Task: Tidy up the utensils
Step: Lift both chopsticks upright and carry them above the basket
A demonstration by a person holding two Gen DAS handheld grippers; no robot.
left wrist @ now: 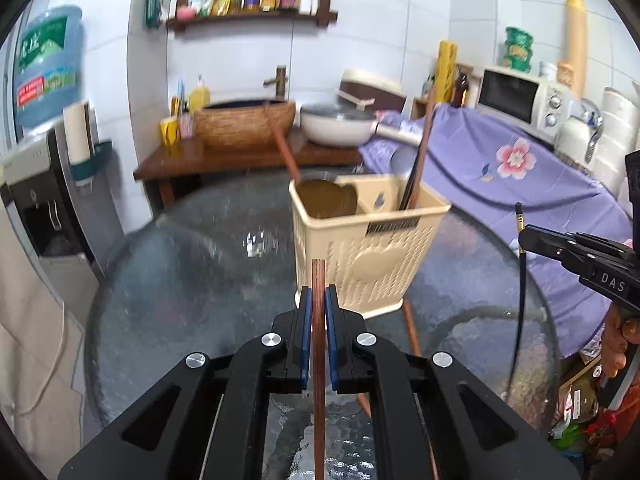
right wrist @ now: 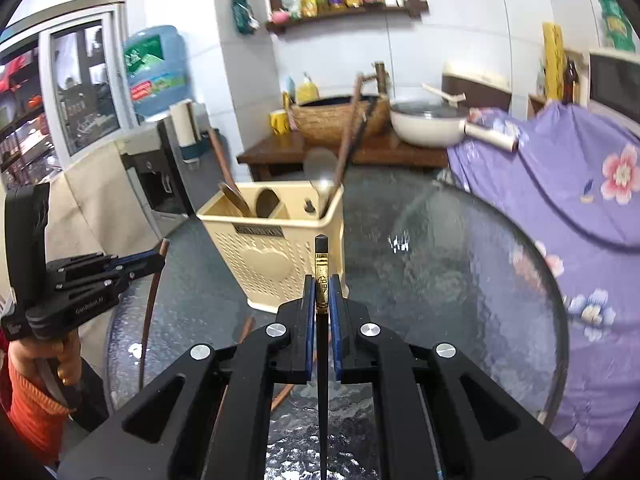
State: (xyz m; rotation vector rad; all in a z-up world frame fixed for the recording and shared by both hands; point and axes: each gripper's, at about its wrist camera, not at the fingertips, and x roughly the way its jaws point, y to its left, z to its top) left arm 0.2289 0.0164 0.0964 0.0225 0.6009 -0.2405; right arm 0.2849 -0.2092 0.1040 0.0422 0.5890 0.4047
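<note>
Left wrist view: I am clamping the left gripper tight on a brown chopstick, the right gripper pinching a black chopstick, both just before the beige utensil basket.

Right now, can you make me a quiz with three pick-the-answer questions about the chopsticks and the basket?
1. Where does the beige utensil basket stand?
A. on the glass table
B. on the purple cloth
C. in the sink

2. What colour is the chopstick in the left gripper?
A. black with gold
B. reddish-brown
C. white

3. How do the right gripper fingers stand?
A. wide open and empty
B. shut on a spoon
C. shut on a black chopstick

Answers: 1 A, the basket sits on the glass table. 2 B, a brown wooden stick runs between the blue pads. 3 C, the pads pinch the black chopstick with a gold band.
</note>
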